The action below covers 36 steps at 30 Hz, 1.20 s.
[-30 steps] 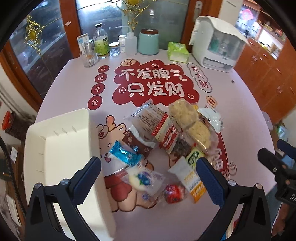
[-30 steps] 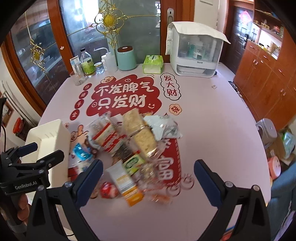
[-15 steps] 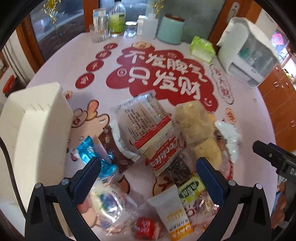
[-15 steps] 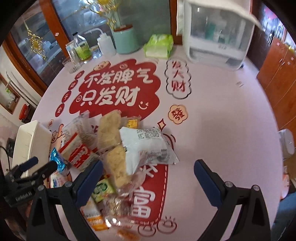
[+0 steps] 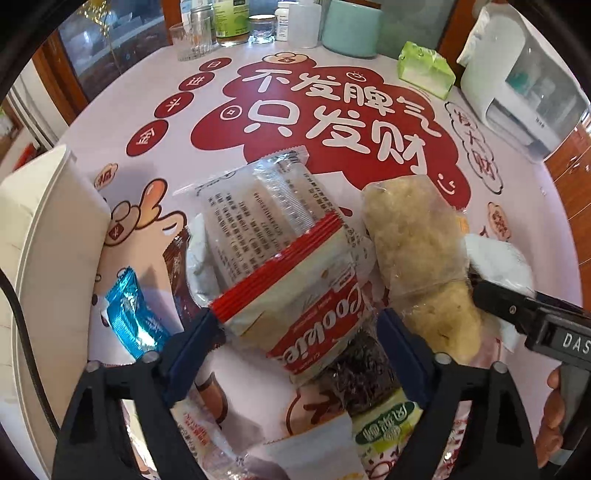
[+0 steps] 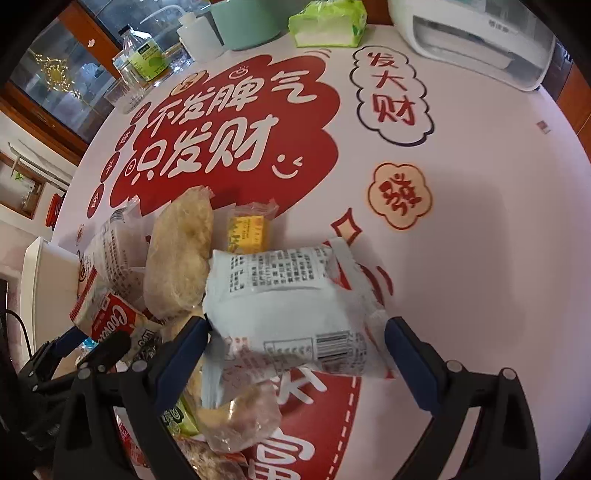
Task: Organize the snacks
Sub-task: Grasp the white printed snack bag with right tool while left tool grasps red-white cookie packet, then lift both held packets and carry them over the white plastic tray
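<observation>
Snacks all heaped mid-table, nothing sorted yet by the look of it. Left gripper (image 5: 297,332) spread wide around the red-striped cookie pack (image 5: 295,295), fingers either side, not yet clenched. Right gripper (image 6: 295,334) likewise gaping around the pale blue-white packet (image 6: 291,299), tips flanking its two ends, no squeeze visible. Between the two, the long puffed-rice bag (image 5: 410,243); behind the cookie pack, a clear printed wrapper (image 5: 258,206); to the near left, a shiny blue sachet (image 5: 133,314); further back on the right side of the heap, a small yellow packet (image 6: 247,230). Near edge crowded with a dark seaweed-like pack (image 5: 354,369) and a green-labelled pouch (image 5: 384,432). White tray (image 5: 40,258) waiting at the left, contents not visible from here. Judging by that: barely begun, first two picks just being lined up, whole pile left to go.

Underfoot, a pale pink table cover (image 6: 480,221) with big red cartoon lettering. Far edge lined with a mint canister (image 5: 351,26), a green tissue pack (image 5: 424,70), bottles and jars (image 5: 229,22), plus a white appliance (image 5: 517,85) far right. Wooden cabinets and glass doors beyond.
</observation>
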{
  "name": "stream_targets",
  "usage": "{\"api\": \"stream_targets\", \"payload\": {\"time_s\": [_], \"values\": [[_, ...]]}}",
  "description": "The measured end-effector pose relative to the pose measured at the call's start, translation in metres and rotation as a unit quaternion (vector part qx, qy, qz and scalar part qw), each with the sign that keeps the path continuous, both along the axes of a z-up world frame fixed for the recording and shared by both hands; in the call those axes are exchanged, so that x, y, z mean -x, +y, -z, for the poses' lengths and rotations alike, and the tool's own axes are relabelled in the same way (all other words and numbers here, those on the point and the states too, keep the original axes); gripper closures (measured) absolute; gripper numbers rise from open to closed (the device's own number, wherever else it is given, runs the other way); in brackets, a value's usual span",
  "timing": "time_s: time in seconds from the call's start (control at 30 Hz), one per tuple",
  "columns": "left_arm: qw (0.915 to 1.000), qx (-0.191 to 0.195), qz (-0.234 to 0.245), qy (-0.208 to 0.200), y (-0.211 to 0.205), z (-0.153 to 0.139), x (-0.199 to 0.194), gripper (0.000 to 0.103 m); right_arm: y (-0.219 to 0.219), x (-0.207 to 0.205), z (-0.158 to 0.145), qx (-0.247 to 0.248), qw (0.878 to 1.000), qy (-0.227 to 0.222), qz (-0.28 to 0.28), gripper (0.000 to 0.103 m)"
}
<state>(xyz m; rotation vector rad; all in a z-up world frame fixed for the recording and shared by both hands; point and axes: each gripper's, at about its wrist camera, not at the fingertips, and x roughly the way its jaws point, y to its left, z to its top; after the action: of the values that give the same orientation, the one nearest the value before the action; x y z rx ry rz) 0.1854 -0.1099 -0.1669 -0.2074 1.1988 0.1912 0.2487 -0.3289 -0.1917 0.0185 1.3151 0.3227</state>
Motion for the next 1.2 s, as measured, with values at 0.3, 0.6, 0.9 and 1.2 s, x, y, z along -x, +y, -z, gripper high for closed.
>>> {"api": "stream_targets", "payload": {"time_s": [0.3,0.6,0.9,1.2], "values": [[0.9996,-0.007,0.022,-0.019,-0.013,0.001,-0.003,0.074,0.002,-0.002,0.005,-0.031,0.999,0.010,-0.009,0.025],[0.9964,0.059,0.009,-0.059,0.006,-0.013,0.012,0.090,-0.012,0.013,-0.013,-0.044,0.999,-0.014,0.001,0.041],[0.9943,0.075,0.029,-0.070,0.013,-0.046,0.042,0.091,-0.013,0.039,-0.052,-0.054,0.997,-0.061,-0.004,0.041],[0.9956,0.075,0.046,-0.030,0.019,-0.042,0.065,0.089,-0.001,0.066,-0.060,-0.057,0.997,-0.055,-0.016,0.041]]}}
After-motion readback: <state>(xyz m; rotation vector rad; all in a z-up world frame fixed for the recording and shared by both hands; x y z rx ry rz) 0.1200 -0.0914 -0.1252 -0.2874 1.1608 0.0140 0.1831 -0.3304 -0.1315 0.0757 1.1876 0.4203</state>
